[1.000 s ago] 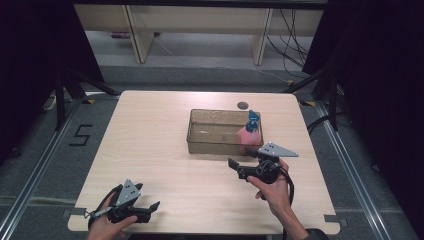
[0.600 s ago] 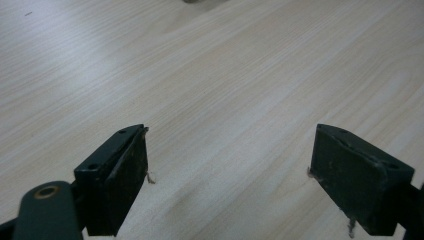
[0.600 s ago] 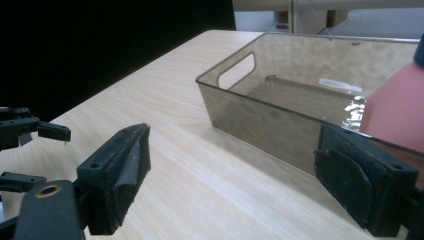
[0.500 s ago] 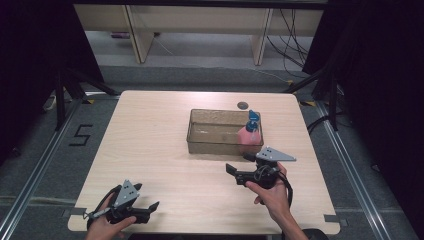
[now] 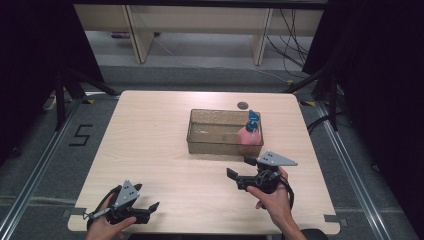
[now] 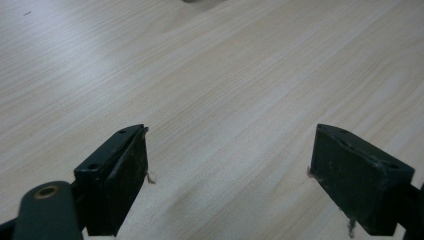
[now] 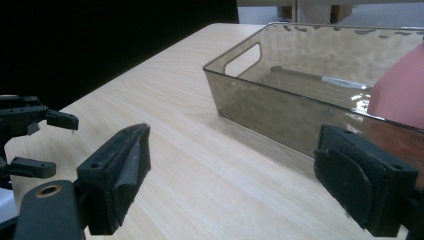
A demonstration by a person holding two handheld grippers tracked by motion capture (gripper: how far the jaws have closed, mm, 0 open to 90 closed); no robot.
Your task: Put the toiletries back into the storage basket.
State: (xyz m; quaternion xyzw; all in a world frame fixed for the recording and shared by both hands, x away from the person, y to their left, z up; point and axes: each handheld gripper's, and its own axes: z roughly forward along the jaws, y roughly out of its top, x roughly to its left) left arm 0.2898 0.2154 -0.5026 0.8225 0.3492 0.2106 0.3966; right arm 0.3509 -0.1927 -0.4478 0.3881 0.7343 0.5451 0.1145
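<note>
A smoky see-through bin (image 5: 215, 131) stands on the wooden table (image 5: 150, 145), right of centre. A pink bottle with a blue cap (image 5: 248, 134) stands upright in the bin's right end. My right gripper (image 5: 240, 167) hovers just in front of the bin, open, with nothing between its jaws, which have just widened a little. In the right gripper view the bin (image 7: 280, 107) and the pink bottle (image 7: 400, 95) lie ahead of the right gripper (image 7: 230, 185). My left gripper (image 5: 146, 196) sits open at the near left edge. In its own view the left gripper (image 6: 230, 165) frames only bare wood.
A small dark round spot (image 5: 243, 105) marks the table behind the bin. Pale shelving legs (image 5: 135, 35) and cables lie on the floor beyond the far edge. The left gripper (image 7: 30, 135) shows far off in the right gripper view.
The right gripper has drawn back a little from the bin toward the near edge, and its jaws stand slightly wider. The left gripper has stayed put.
</note>
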